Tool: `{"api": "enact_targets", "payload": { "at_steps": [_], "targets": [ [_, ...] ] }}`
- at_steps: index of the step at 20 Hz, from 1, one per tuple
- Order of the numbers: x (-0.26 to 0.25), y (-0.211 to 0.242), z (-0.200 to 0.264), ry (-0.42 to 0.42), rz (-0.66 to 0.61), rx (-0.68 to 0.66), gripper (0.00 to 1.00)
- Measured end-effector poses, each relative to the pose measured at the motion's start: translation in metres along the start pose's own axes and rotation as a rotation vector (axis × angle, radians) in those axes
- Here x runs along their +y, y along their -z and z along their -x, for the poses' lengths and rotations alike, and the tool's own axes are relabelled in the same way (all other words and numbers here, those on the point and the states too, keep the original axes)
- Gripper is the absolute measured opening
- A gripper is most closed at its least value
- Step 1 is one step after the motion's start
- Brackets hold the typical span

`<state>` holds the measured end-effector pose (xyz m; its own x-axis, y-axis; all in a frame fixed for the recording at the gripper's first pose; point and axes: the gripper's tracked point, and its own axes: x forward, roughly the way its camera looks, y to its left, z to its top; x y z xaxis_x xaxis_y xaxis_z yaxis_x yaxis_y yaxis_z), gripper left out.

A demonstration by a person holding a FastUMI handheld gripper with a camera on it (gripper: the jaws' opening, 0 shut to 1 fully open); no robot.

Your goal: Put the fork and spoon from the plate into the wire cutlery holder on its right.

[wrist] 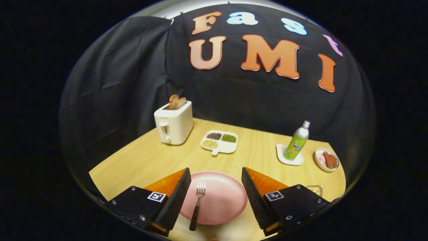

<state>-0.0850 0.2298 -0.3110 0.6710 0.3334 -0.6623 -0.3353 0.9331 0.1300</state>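
Above the pink plate (pixel 217 197), the gripper (pixel 216 180) is hovering, fingers spread, straddling the fork (pixel 198 204); closing off-centre risks skidding its slim handle across the plate.

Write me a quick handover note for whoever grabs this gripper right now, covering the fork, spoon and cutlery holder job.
Gripper: open, holding nothing, fingers spread either side of the pink plate.
Fork: lying on the plate between the fingers, tines pointing away, dark handle hanging over the near rim.
Spoon: I can't make one out on the plate.
Wire cutlery holder: just a bit of wire peeks out behind the right finger.
Done: nothing confirmed.
Left: grasp the fork, drop it in the holder, then find the spoon.
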Motion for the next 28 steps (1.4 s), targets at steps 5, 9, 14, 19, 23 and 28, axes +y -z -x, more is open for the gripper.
{"api": "enact_targets", "payload": {
  "at_steps": [5,9,14,19,23,28],
  "targets": [
    [0.013,0.046,-0.016,-0.034,0.026,0.137,0.92],
    [0.02,0.079,-0.023,-0.048,0.053,0.25,0.92],
    [0.019,0.106,-0.029,-0.051,0.104,0.349,0.81],
    [0.024,0.128,-0.029,-0.066,0.098,0.449,0.56],
    [0.024,0.133,-0.034,-0.077,0.065,0.488,0.27],
    [0.02,0.129,-0.035,-0.063,-0.003,0.486,0.08]
  ]
}}
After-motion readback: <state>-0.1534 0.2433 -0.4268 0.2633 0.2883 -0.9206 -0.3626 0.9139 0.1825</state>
